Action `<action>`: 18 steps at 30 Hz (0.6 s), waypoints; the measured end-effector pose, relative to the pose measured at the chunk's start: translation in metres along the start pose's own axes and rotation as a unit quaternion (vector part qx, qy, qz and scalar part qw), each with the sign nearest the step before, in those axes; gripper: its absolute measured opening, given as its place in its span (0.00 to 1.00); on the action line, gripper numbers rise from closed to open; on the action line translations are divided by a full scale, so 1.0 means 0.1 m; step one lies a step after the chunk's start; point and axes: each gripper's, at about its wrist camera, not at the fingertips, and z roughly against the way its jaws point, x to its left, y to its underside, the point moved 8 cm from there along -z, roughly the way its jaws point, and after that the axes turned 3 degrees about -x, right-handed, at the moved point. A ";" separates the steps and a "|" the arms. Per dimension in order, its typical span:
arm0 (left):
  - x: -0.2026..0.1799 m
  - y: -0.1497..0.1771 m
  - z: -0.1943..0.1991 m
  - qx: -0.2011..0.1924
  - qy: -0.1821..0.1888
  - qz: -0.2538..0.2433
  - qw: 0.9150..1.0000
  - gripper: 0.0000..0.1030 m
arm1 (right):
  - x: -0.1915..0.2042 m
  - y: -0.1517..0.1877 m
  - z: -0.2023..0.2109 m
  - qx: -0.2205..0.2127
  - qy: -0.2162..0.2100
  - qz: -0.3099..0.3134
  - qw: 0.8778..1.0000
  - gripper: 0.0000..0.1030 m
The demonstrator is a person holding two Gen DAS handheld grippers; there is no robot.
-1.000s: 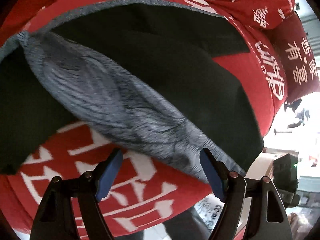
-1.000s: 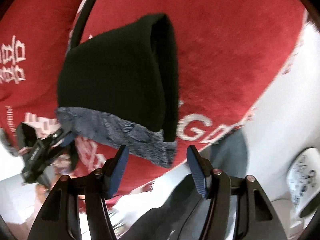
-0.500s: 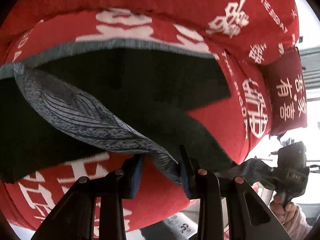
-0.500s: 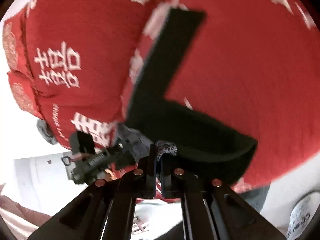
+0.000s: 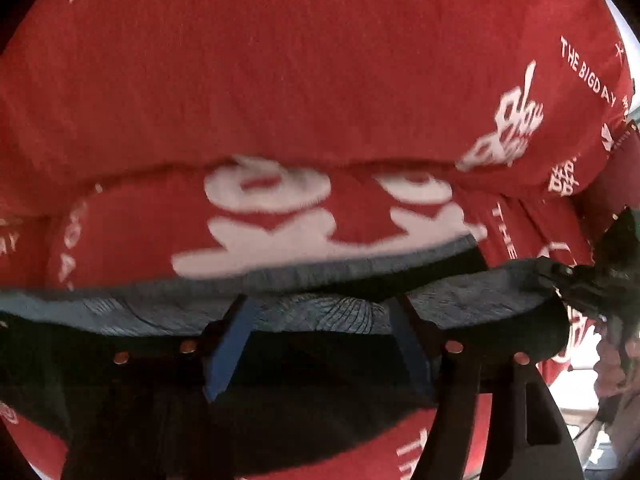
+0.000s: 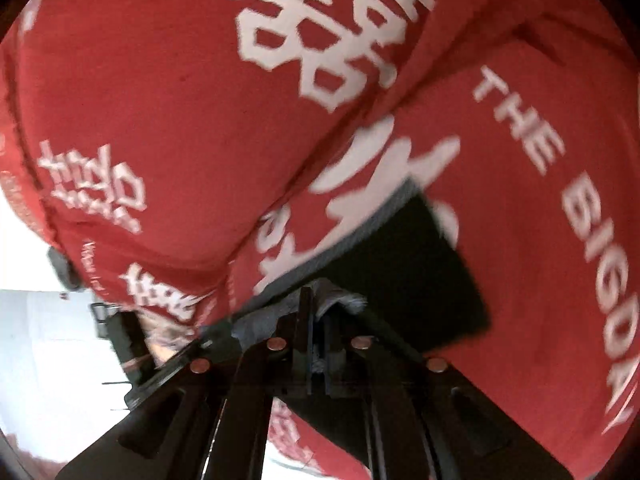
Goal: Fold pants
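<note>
Left tool fingers spread wide, blue pads either side of the pants' grey patterned band, gripping nothing, right tool closed tight on a grey fabric edge of the pants, black cloth extending ahead-right, red printed sofa cover beyond both tools.

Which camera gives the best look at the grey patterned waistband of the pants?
The left wrist view: the waistband stretches across the frame, its pattern visible. The right wrist view shows only a bunched bit at the right gripper.
</note>
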 end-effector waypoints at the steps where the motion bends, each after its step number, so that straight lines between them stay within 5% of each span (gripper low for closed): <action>1: 0.03 -0.04 0.03 -0.004 -0.001 -0.002 1.000 0.70 | -0.02 -0.09 -0.03 0.000 0.014 0.003 1.000 0.09; 2: 0.07 -0.08 0.08 -0.012 -0.010 -0.003 1.000 0.71 | -0.02 -0.18 -0.07 0.002 0.028 0.011 1.000 0.17; 5: 0.17 -0.10 0.12 -0.013 -0.035 -0.007 0.999 0.71 | 0.02 -0.34 -0.02 -0.021 0.053 0.043 0.997 0.75; 6: 0.21 -0.06 0.12 -0.008 -0.045 -0.007 0.999 0.71 | 0.06 -0.41 0.06 -0.044 0.057 0.057 0.996 0.77; 11: 0.49 0.37 0.07 0.027 -0.087 0.016 0.996 0.71 | -0.11 -0.33 0.42 -0.086 0.106 0.049 0.989 0.75; 16: 0.68 0.87 -0.10 0.072 -0.105 0.055 0.990 0.71 | -0.85 0.39 0.32 -0.039 0.136 -0.064 0.988 0.57; 18: 0.72 1.01 -0.16 0.083 -0.114 0.059 0.988 0.71 | -1.08 0.56 0.15 -0.017 0.125 -0.110 0.986 0.40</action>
